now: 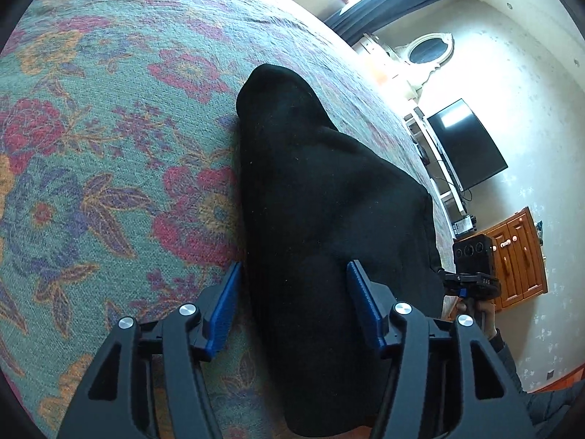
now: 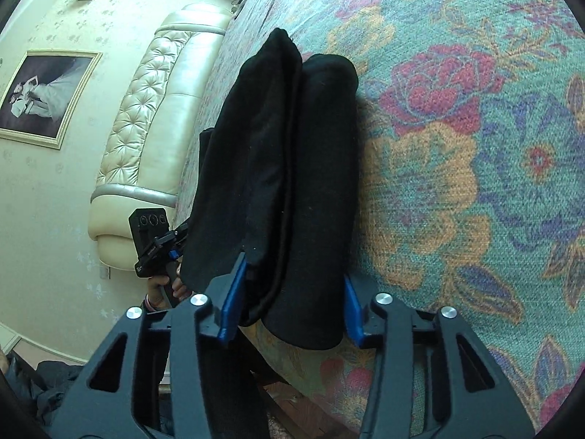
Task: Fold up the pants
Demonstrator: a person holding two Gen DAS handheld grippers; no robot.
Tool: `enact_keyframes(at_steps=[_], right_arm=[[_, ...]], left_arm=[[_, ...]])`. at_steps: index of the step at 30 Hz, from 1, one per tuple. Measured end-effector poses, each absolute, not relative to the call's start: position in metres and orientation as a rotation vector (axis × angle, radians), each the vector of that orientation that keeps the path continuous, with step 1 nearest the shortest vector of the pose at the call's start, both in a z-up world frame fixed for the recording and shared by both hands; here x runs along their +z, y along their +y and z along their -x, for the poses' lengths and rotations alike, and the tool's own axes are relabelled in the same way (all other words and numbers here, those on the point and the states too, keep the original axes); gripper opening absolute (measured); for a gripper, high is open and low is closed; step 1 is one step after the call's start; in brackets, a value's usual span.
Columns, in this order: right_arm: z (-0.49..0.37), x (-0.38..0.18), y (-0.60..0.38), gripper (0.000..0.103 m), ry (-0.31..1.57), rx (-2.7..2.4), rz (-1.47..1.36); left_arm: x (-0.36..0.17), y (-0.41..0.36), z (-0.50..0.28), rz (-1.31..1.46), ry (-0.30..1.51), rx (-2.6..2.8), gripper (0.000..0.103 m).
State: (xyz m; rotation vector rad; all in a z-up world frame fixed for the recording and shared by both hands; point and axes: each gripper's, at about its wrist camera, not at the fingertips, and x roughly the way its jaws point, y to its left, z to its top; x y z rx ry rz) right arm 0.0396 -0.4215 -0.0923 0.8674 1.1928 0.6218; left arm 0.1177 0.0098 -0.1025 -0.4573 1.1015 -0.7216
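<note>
A: What's nearest the left claw?

B: The black pants, bundled between its blue pads, lying on the bed by its edge. Whether the pads actually press the cloth, I cannot tell.

A: And the right claw?

B: Same story: the folded layers run up between its pads, the left pad against the cloth; clenched or loose, I cannot tell either.

A: Further out?

B: Beyond the left claw's right pad, a hand carries the other handle.

A: What could go wrong?

B: I'd judge the stacked layers may slide apart if one claw lets go early, or the bundle slips off the bed edge.
</note>
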Motion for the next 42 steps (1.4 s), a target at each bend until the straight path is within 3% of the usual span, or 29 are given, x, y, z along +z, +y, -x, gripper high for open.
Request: enact_keyframes(at_steps=[4,7,10,11,15,30,34,37,42], right_arm=[[-0.038,-0.1,-0.428,0.034,1.177,0.644,-0.914],[-0.038,-0.103,-0.433,0.041,1.153,0.671,-0.951],[-0.044,-0.109,-0.44,0.052,1.146,0.716,-1.044],[-0.045,-0.112,-0.443,0.054,1.143,0.724,-1.076],[-0.053,-0.113,-0.444,0.055,1.146,0.741,-1.07],[-0.075,-0.114,-0.442,0.055,1.121,0.795,-1.025],[-0.075,-0.116,-0.439,0.035,1.14,0.768,-0.995],[-0.072,-0.117,-0.441,0.032,1.127,0.77,-0.997],[-0.067,-0.119,-0.444,0.031,1.108,0.769,-1.001]], left_arm=[[-0.103,0.011,-0.12,0.463,1.118,-0.749,0.038],[-0.096,0.011,-0.12,0.445,1.108,-0.768,0.04],[-0.092,0.006,-0.129,0.442,1.142,-0.777,0.059],[-0.091,0.004,-0.131,0.432,1.139,-0.761,0.071],[-0.084,-0.009,-0.139,0.326,1.112,-0.699,0.08],[-0.088,-0.038,-0.136,0.15,1.041,-0.651,0.083],[-0.087,-0.041,-0.134,0.139,1.031,-0.657,0.083],[-0.087,-0.042,-0.134,0.121,1.025,-0.656,0.082],[-0.083,-0.044,-0.129,0.087,1.006,-0.657,0.064]])
